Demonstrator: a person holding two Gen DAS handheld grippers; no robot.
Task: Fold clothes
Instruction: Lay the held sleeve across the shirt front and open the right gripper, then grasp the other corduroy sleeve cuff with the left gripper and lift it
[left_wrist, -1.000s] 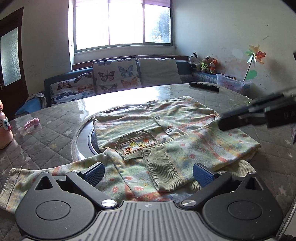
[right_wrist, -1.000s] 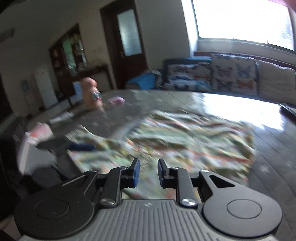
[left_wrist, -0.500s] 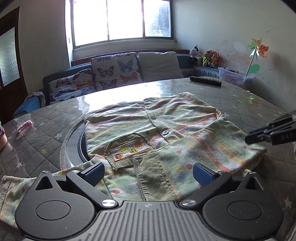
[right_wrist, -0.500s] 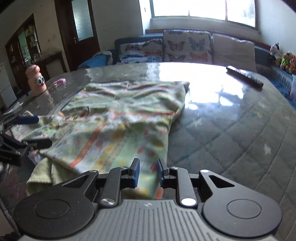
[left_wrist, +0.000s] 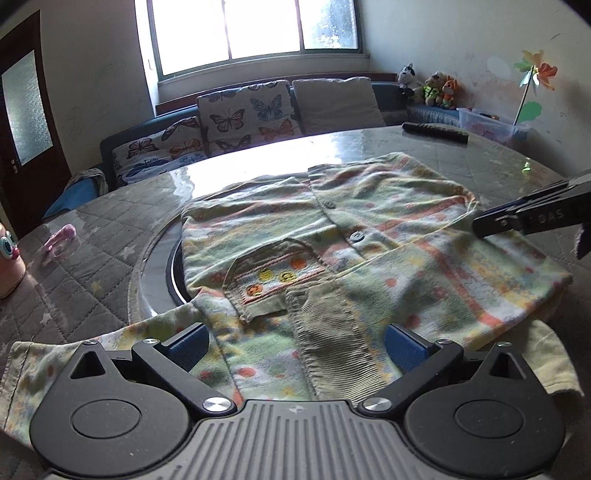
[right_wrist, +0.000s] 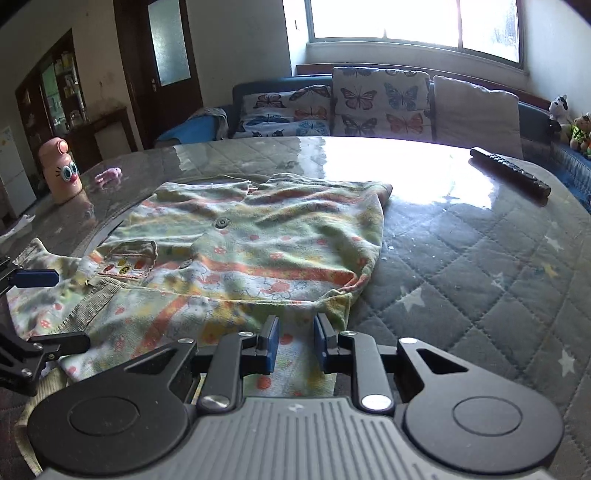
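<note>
The left gripper stands with its blue-padded fingers spread wide, nothing between them, low over the near hem of a small green, yellow and orange patterned fleece shirt with corduroy trim. The shirt lies flat directly ahead of this gripper on a round table under a grey quilted cover with stars; its corduroy pocket with three round patches sits just beyond the gap, and one sleeve trails off to the gripper's left.

The right gripper has its fingers only a little apart, with a fold of the shirt under and between the pads; whether they pinch the cloth I cannot tell. In the left wrist view it reaches in from the right, over the shirt's folded side.

Far ahead of the right gripper, to its right, lies a long black remote control; far to its left stands a pink toy figure with big eyes.
</note>
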